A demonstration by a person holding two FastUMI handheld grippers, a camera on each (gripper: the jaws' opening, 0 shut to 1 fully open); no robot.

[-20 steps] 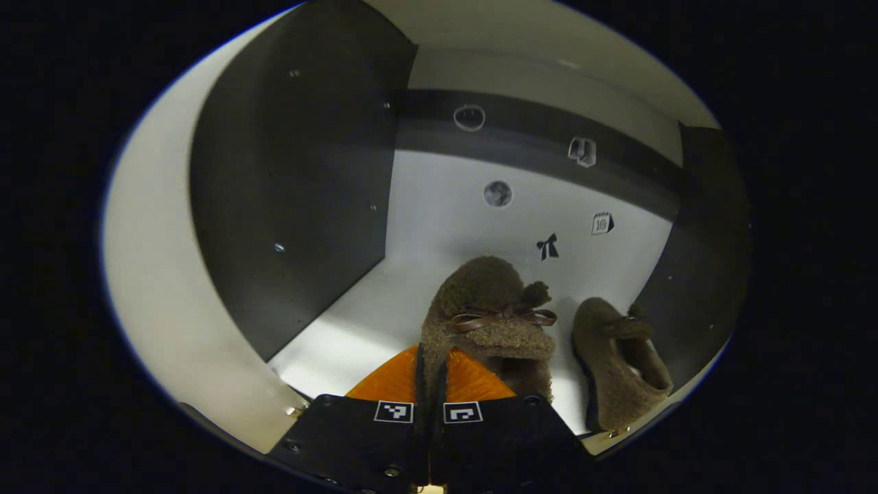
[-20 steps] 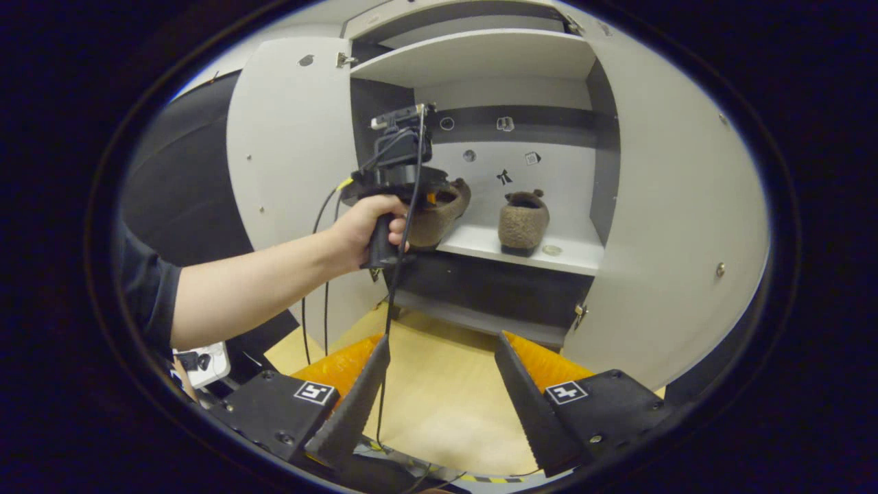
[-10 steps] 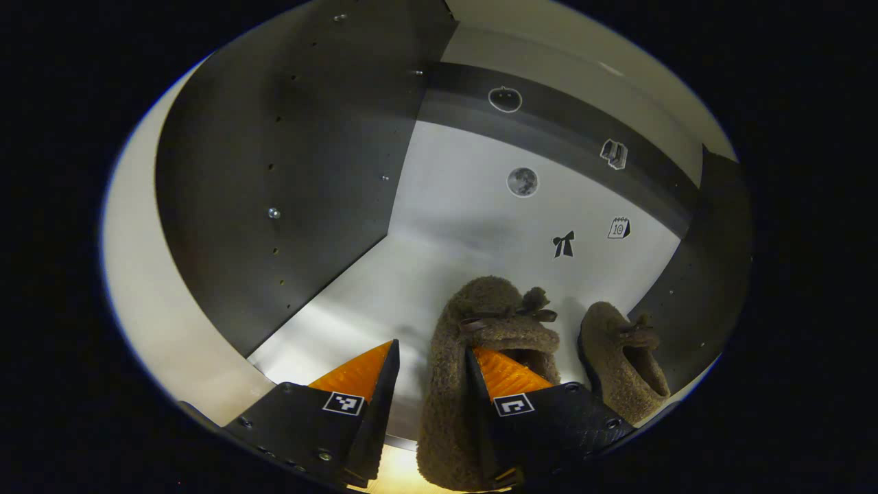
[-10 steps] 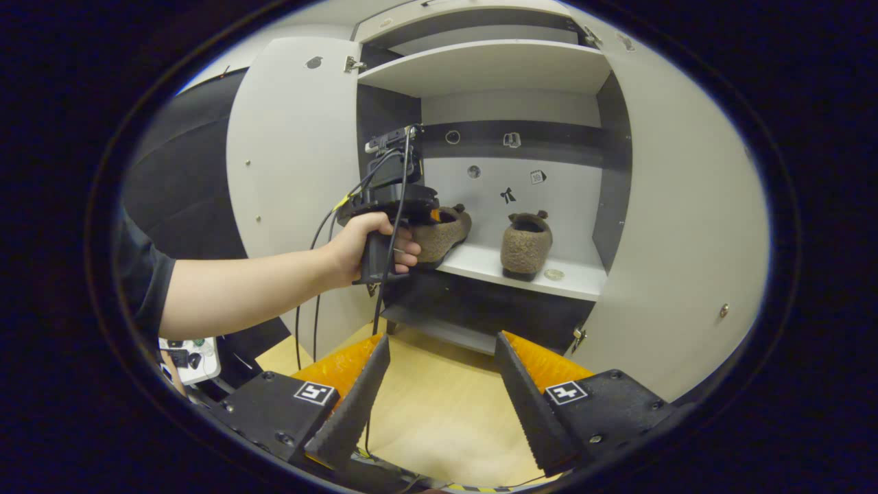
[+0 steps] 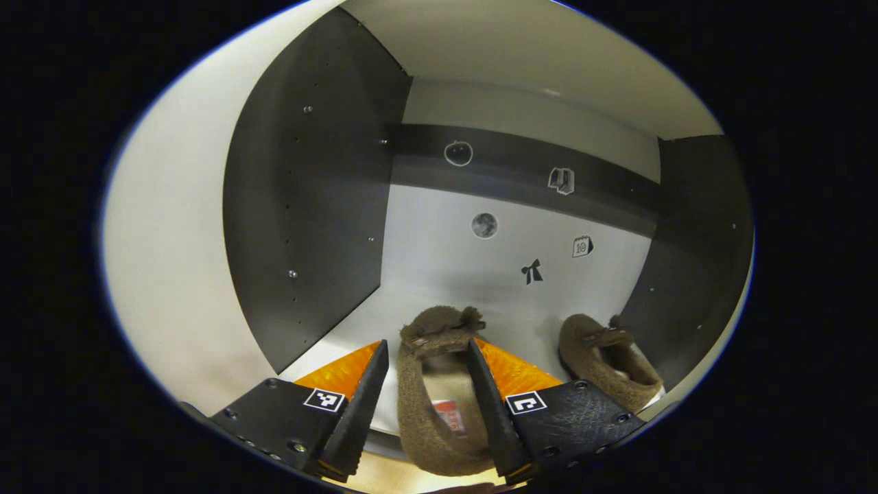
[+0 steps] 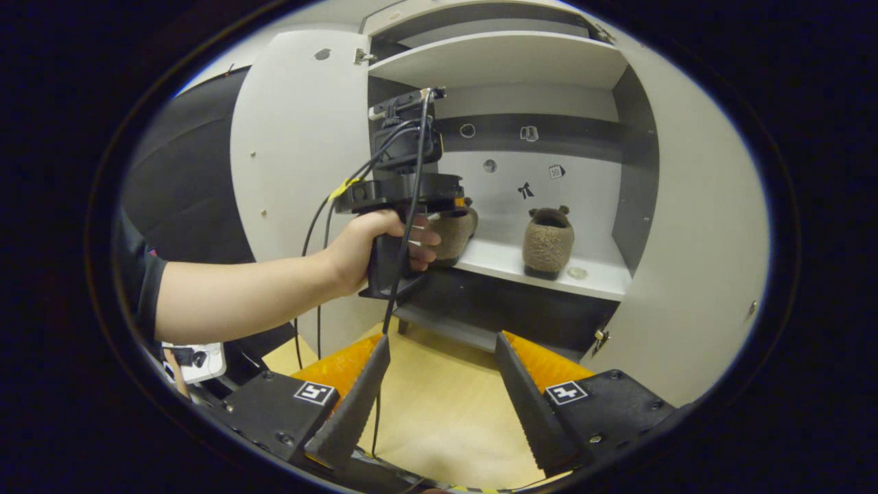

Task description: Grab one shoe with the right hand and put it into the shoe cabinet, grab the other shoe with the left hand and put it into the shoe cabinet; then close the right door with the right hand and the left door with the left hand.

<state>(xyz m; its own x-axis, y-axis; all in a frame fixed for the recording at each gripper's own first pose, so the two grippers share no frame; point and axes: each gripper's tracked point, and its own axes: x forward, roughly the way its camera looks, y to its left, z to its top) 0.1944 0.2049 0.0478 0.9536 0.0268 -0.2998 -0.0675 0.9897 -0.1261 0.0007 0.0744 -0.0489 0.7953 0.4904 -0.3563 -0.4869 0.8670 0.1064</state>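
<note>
Left gripper (image 5: pixel 425 401) fingers apart around brown shoe (image 5: pixel 439 384) on shelf (image 5: pixel 357 322) — right gripper (image 6: pixel 439 391) fingers apart, empty

My left gripper (image 5: pixel 425 405) is spread wide, its two fingers parted with a clear gap between them, pressing on nothing. In the right gripper view I see it held out far ahead at the left (image 6: pixel 411 195), my left hand (image 6: pixel 374 247) wrapped around its handle, bare forearm stretched level from a dark short sleeve. My right gripper (image 6: pixel 439 405) waits nearer and lower, its fingers also spread apart, pointing forward.
</note>
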